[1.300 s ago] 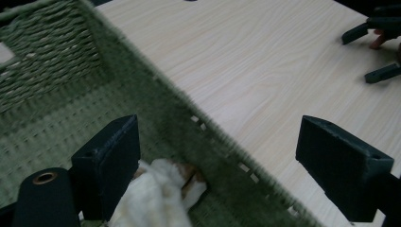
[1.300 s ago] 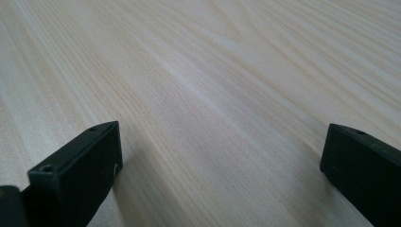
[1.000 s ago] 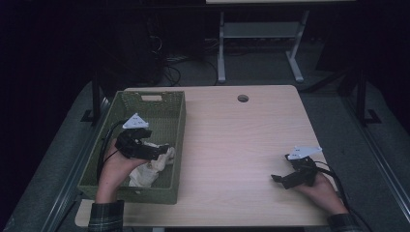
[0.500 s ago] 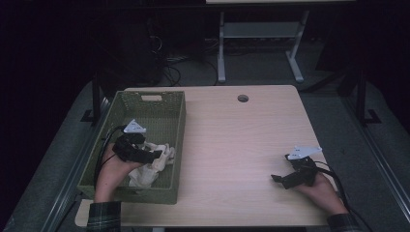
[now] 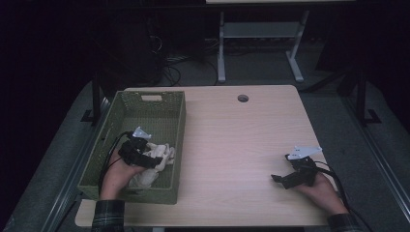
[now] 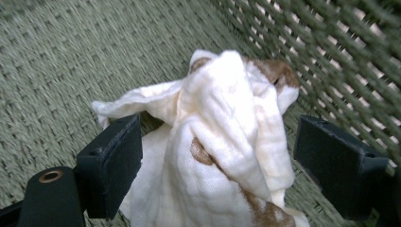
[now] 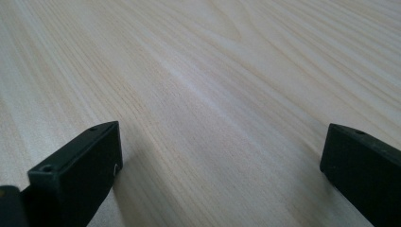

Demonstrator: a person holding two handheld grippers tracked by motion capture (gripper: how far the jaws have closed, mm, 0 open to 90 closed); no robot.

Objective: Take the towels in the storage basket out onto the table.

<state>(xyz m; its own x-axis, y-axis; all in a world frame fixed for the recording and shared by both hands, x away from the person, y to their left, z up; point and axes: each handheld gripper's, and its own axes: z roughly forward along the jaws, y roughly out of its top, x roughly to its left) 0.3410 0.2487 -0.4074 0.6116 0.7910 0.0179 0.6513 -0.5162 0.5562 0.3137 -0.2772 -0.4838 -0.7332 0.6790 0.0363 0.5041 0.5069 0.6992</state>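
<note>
While the left gripper (image 6: pixel 217 156) reaches into the green woven basket (image 5: pixel 126 112), its jaws stand wide apart astride the crumpled white cloth (image 6: pixel 227 142) — set to close on it | cloth lies on the basket floor, near the right wall | right gripper (image 7: pixel 222 170) rests low over the bare table (image 5: pixel 232 140), jaws apart, holding nothing — likely kept clear.
</note>
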